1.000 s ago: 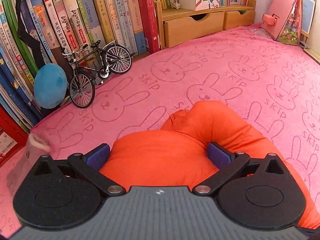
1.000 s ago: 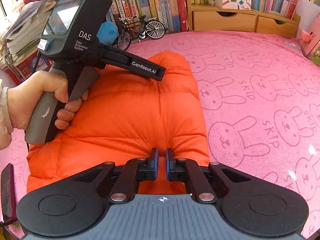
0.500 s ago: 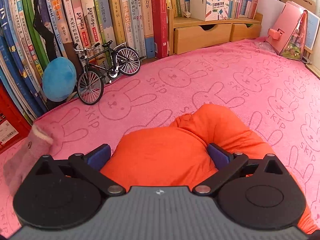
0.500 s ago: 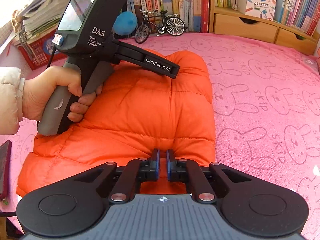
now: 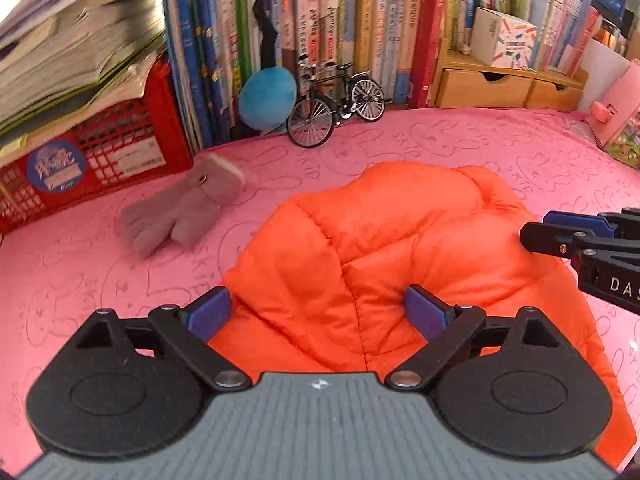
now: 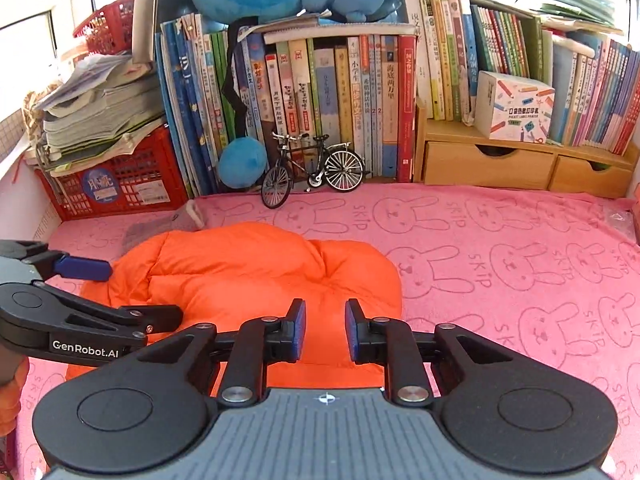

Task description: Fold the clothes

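An orange puffy jacket (image 5: 400, 240) lies folded into a thick bundle on the pink bunny-print cloth (image 5: 80, 272). My left gripper (image 5: 316, 312) is open, its blue pads (image 5: 208, 312) spread wide over the bundle's near-left part, and nothing is pinched. The right wrist view shows that left gripper (image 6: 144, 294) at the left edge of the jacket (image 6: 260, 264). My right gripper (image 6: 326, 330) stands open with a narrow gap at the jacket's near edge, and only fabric shows behind the gap. In the left wrist view my right gripper (image 5: 536, 232) enters from the right.
A grey glove (image 5: 184, 208) lies left of the jacket. Behind it stand a red crate (image 5: 100, 160) under stacked papers, a row of books (image 6: 320, 100), a model bicycle (image 6: 312, 168), a blue plush ball (image 6: 242, 162) and wooden drawers (image 6: 520, 168). Bare pink cloth (image 6: 520, 264) stretches to the right.
My right gripper has opened and let go of the jacket's near edge. Both grippers have drawn back and lifted; the left view has swung left, bringing the crate and glove into sight.
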Demonstrator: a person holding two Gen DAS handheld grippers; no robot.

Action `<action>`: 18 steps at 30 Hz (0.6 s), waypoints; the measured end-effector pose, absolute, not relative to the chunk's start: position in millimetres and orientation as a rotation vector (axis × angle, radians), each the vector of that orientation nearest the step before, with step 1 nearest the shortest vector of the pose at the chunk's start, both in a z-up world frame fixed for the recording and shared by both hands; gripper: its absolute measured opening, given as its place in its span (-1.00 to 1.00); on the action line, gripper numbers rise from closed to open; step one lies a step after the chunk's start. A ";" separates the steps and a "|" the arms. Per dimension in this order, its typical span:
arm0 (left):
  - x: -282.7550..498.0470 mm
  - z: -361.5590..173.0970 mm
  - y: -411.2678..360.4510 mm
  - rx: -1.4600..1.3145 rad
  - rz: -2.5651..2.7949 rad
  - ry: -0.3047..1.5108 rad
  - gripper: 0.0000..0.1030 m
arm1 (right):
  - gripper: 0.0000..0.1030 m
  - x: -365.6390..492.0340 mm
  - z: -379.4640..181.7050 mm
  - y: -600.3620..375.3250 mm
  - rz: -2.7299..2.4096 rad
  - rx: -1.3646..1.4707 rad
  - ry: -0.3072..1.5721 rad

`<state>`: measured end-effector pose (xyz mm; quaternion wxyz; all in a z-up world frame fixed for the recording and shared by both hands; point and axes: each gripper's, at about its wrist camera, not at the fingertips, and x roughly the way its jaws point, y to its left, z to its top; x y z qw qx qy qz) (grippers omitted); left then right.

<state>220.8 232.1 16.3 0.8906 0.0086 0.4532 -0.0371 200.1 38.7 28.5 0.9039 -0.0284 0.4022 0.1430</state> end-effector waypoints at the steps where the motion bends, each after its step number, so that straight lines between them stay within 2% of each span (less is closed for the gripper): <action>1: 223.4 11.5 237.4 -0.017 -0.060 0.960 0.99 | -0.39 205.6 23.5 40.8 0.300 -0.066 0.836; 3: 229.8 -0.7 241.9 -0.045 -0.058 1.002 1.00 | -0.32 216.5 13.6 45.2 0.310 -0.081 0.845; 11: 231.4 -29.0 247.8 -0.104 -0.070 1.054 1.00 | -0.31 239.3 -6.8 57.5 0.352 -0.158 0.914; 18: 231.1 -19.3 249.1 -0.138 -0.028 1.057 1.00 | -0.24 239.5 3.0 70.4 0.327 -0.252 0.919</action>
